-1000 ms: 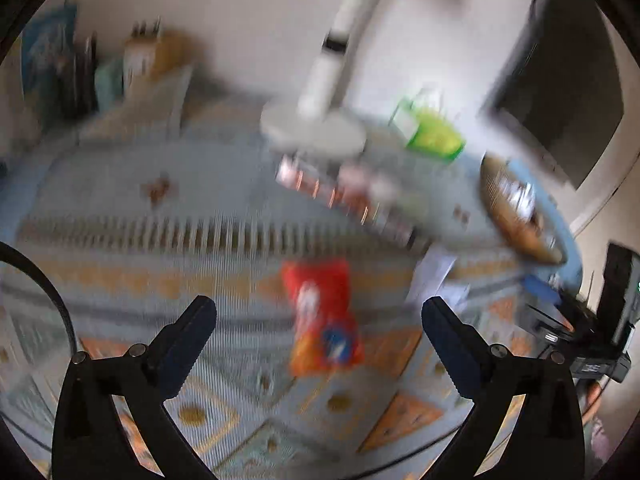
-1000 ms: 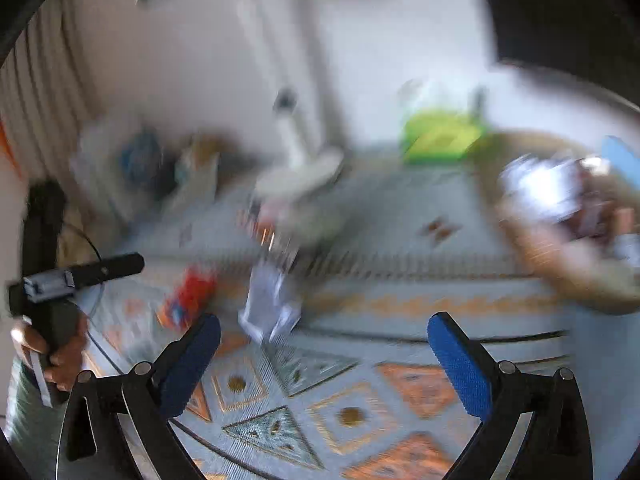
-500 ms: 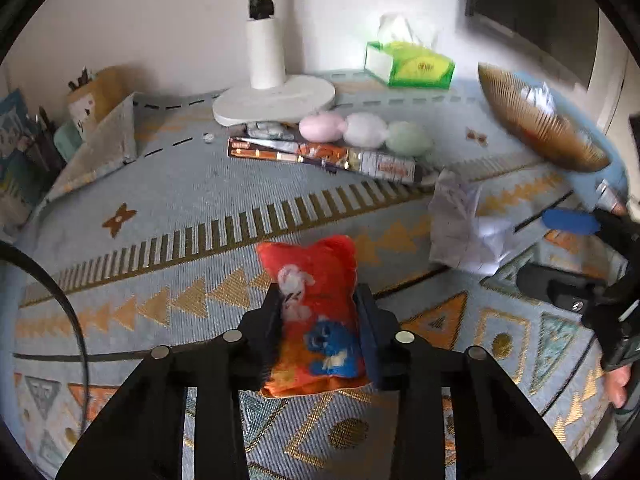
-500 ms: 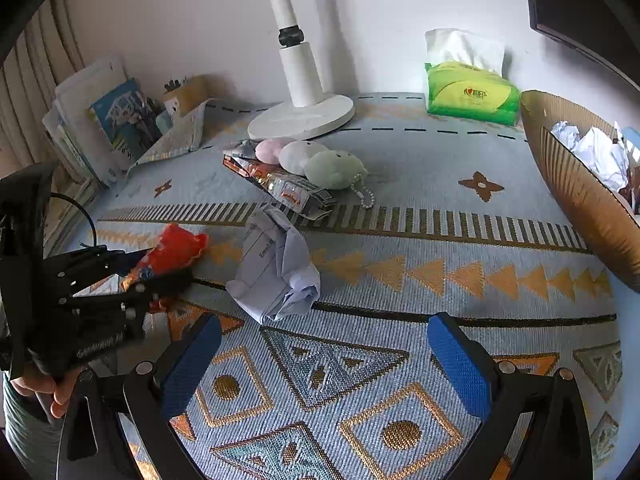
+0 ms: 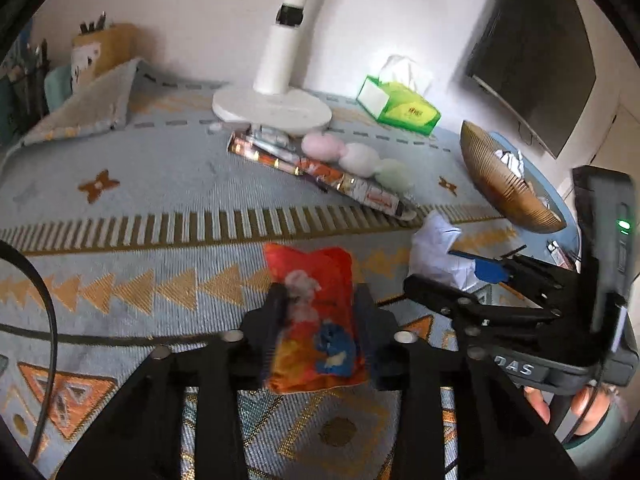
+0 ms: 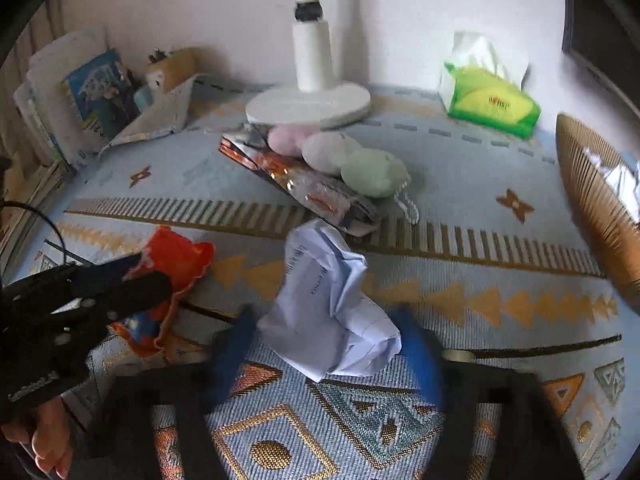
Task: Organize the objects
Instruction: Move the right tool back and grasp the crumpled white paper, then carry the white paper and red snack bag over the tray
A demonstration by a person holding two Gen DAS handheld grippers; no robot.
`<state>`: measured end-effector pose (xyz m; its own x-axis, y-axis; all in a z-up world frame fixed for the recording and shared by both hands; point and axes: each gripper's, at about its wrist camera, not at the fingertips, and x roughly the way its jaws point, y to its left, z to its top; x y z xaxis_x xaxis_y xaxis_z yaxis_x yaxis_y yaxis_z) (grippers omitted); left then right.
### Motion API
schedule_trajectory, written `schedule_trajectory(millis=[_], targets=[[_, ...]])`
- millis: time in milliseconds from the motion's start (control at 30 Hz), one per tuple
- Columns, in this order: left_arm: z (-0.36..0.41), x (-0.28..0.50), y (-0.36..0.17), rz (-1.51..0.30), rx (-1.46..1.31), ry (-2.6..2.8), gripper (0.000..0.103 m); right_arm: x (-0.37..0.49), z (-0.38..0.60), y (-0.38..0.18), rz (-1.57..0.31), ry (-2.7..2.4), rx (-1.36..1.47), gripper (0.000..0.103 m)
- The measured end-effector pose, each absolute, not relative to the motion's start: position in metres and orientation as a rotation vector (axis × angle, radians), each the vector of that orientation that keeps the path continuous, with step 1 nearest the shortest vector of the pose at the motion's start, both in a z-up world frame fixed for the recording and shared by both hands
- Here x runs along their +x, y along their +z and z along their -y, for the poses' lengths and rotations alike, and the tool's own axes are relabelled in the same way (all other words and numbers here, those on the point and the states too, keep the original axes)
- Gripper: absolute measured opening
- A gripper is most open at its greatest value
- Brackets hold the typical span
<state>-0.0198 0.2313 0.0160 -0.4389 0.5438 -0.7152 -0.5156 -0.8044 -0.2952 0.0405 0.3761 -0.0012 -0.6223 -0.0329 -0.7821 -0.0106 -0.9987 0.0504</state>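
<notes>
Pinching the red snack bag (image 5: 314,320) across its middle, the left tongs (image 5: 320,312) are easing wider; it looks light, soft and crinkly. From the right wrist, the right tongs (image 6: 326,344) are closing around crumpled paper (image 6: 328,308) near desk (image 6: 500,184) centre, not yet pressing.

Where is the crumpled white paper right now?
Right wrist view: the crumpled paper lies centre on the patterned cloth, between the closing right hand-held gripper fingers, right of the red snack bag.
</notes>
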Motion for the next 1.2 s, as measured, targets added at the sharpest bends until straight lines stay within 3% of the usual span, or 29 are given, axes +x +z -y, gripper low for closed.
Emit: schedule_trajectory(millis=[200,300,433,467,567,667,900,1200], targets=[[-0.24,-0.017,0.014,-0.019,-1.138,2.267,0.044,0.052,-0.389,0.006,0.201,-2.824,1.233,0.053],[-0.257,-0.01,0.015,-0.193,-1.136,2.261,0.058,0.059,-0.388,0.013,0.198,-2.859,1.152,0.054],[-0.276,-0.004,0.013,-0.337,-1.148,2.328,0.057,0.055,-0.385,0.012,0.183,-2.854,1.174,0.053],[-0.277,-0.004,0.014,-0.337,-1.146,2.336,0.053,0.055,-0.387,0.012,0.197,-2.849,1.173,0.053],[-0.269,-0.009,0.016,-0.293,-1.148,2.385,0.032,0.059,-0.392,0.016,0.233,-2.855,1.123,0.053],[-0.256,-0.011,0.018,-0.16,-1.142,2.382,0.028,0.063,-0.394,0.019,0.239,-2.856,1.078,0.053],[-0.229,-0.008,0.029,0.032,-1.043,2.398,0.027,0.078,-0.394,0.028,0.234,-2.89,0.969,0.054],[-0.221,-0.005,0.033,0.129,-0.987,2.338,0.027,0.085,-0.406,0.033,0.314,-2.894,0.918,0.054]])
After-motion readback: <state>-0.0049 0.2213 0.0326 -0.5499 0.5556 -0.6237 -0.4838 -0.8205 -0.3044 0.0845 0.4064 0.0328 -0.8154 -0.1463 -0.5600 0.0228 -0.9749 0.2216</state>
